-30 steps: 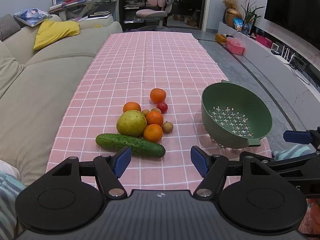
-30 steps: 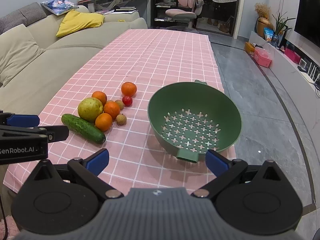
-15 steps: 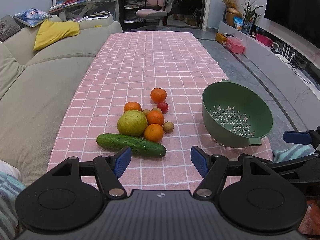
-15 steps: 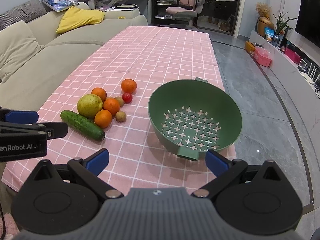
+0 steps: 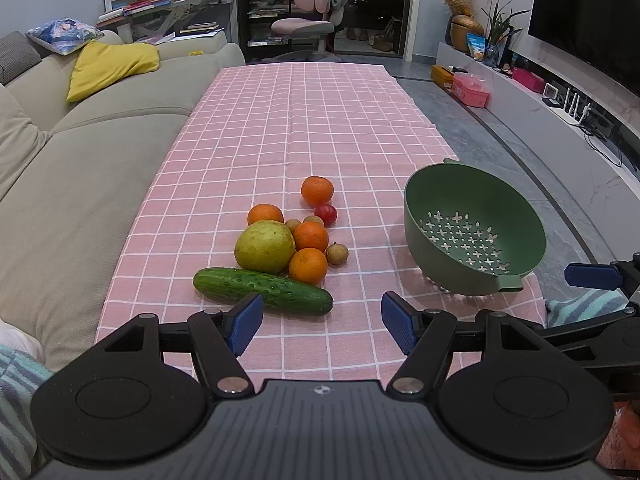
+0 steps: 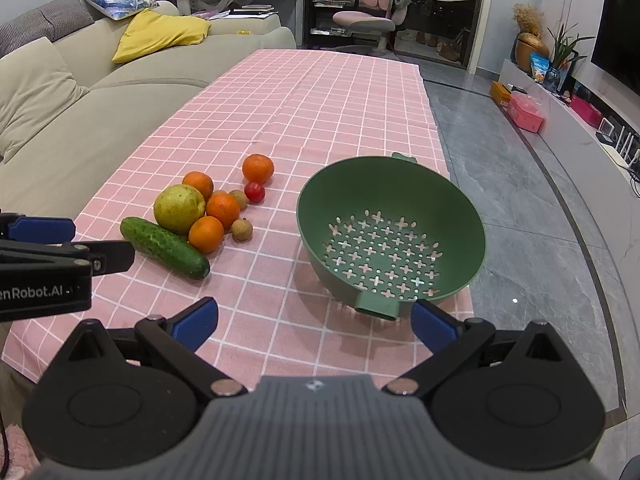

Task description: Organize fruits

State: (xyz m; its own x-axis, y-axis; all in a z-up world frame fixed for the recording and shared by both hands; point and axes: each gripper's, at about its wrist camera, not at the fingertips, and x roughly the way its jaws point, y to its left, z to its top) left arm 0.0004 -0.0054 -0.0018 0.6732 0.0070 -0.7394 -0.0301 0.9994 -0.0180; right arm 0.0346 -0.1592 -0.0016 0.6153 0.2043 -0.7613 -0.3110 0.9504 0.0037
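Observation:
A cluster of produce lies on the pink checked tablecloth [image 5: 304, 128]: a green cucumber [image 5: 262, 290], a yellow-green pear [image 5: 265, 246], several oranges [image 5: 308, 265], a small red tomato [image 5: 325, 214] and small brown fruits [image 5: 337, 254]. An empty green colander [image 5: 474, 234] stands to their right. My left gripper [image 5: 322, 322] is open and empty, just short of the cucumber. My right gripper [image 6: 314, 320] is open and empty, in front of the colander [image 6: 390, 232]; the cucumber [image 6: 164, 247] lies to its left.
A beige sofa [image 5: 80, 152] with a yellow cushion [image 5: 110, 66] runs along the table's left side. Grey floor [image 6: 520, 200] and a TV console lie to the right. A pink chair [image 5: 308, 26] stands beyond the table's far end.
Both grippers have shifted slightly; the right wrist view has edged closer to the table, so the colander and fruit sit a little nearer. Nothing has been grasped.

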